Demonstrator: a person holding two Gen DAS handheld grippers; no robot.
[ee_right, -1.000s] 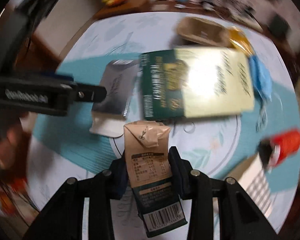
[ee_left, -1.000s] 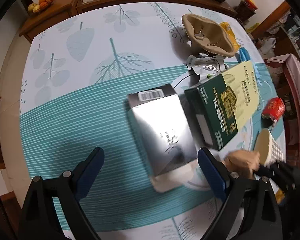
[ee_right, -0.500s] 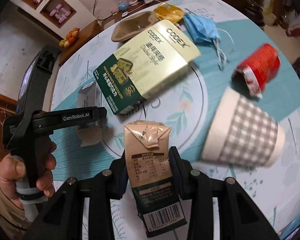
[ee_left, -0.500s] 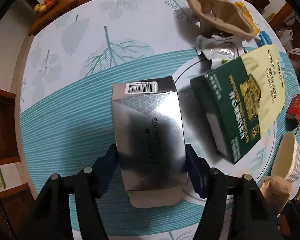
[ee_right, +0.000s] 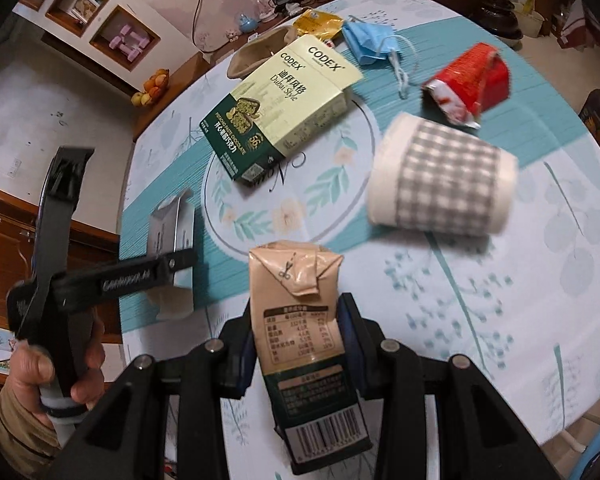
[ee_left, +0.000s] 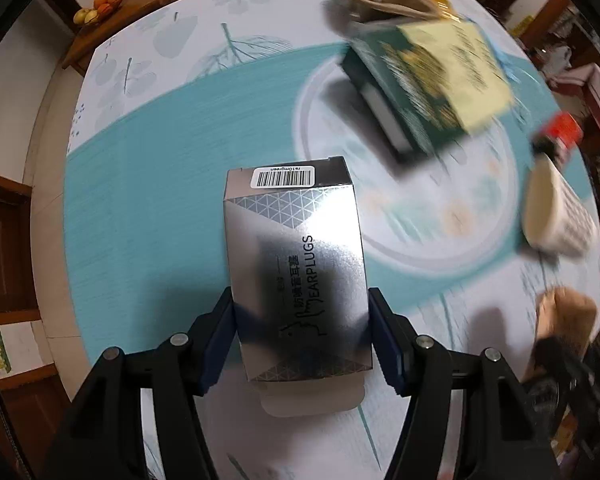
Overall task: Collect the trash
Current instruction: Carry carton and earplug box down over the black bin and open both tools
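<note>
Left gripper (ee_left: 300, 336) points down over the table and pinches a silver carton (ee_left: 296, 264) from both sides, blue pads flat against its long walls. The carton reads "EARPLUGS" along its face, with Chinese characters beside it, a white barcode sticker on the far end and its end flap hanging open at the near end.

Right gripper (ee_right: 300, 340) is clamped on a small drink carton (ee_right: 300, 320), tan at the folded top and dark green lower down. It carries a scissors mark near the spout, a nutrition table too small to read and a barcode at the bottom.

On the tablecloth (ee_right: 500, 320), printed with leaves and teal stripes, a green and cream box (ee_right: 284, 108) lies flat, marked "CODEX", "Dubai Style" and "PISTACHIO PASTE CHOCOLATE". Just beside it, a grey-checked paper cup (ee_right: 444, 180) lies on its side. Beyond that sit a torn red wrapper (ee_right: 468, 84), a blue face mask (ee_right: 368, 40) and a yellow packet (ee_right: 316, 24).

A hand (ee_right: 56, 368) grips the left gripper's handle at the table's edge.
</note>
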